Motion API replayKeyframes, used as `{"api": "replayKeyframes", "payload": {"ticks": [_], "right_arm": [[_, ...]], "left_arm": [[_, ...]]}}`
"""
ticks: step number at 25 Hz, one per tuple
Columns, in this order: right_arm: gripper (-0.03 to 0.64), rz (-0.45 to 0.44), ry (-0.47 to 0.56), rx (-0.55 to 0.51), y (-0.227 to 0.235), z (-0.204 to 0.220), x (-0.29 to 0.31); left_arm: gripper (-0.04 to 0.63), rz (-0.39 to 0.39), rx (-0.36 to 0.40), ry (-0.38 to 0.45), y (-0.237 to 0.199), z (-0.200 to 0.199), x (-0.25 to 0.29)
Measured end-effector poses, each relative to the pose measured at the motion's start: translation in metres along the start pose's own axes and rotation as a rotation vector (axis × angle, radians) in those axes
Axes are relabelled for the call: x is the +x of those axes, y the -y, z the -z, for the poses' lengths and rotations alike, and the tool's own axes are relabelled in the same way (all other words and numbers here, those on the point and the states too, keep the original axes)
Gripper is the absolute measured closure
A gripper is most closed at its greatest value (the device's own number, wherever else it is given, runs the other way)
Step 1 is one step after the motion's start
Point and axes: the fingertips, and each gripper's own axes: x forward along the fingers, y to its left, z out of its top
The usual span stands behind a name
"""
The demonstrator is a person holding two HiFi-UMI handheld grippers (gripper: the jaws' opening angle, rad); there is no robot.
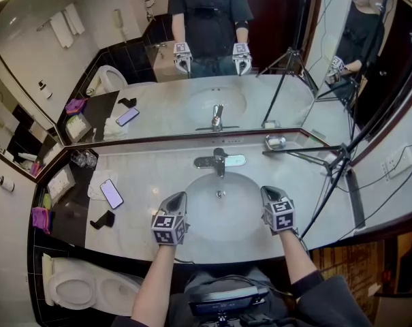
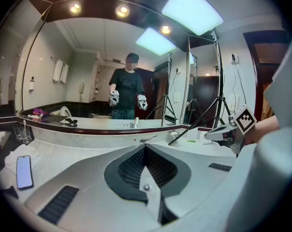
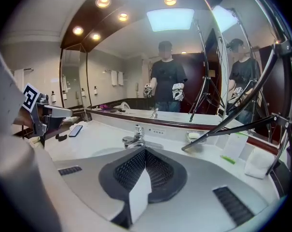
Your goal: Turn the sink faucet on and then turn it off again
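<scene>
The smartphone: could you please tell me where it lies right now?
In the head view, the smartphone lies on a white towel on the counter, left of the sink basin.

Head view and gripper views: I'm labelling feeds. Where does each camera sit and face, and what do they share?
Head view: on the person's head, looking steeply down at the sink; shows left gripper, right gripper, both forearms.
Left gripper view: on the left gripper, facing the mirror along its shut jaws; right gripper at right.
Right gripper view: on the right gripper, facing the faucet; left gripper at left.
Shared: all show faucet and mirror.
</scene>
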Motion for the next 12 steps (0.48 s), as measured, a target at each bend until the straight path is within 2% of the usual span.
{"api": "replayKeyframes", "payload": {"ticks": [7,12], "right_arm": [[0.598,-0.003,0.010,-0.026,0.0013,0.0006,-0.0006],[0.598,-0.007,-0.014,-0.094,-0.0020,0.0011,0.0024]], "left_arm": [[0.595,0.001,0.018,-0.004,0.0037,0.0031,0.0007],[0.595,-0.003,0.025,-0.011,0.0060,0.0045,0.0048]]}}
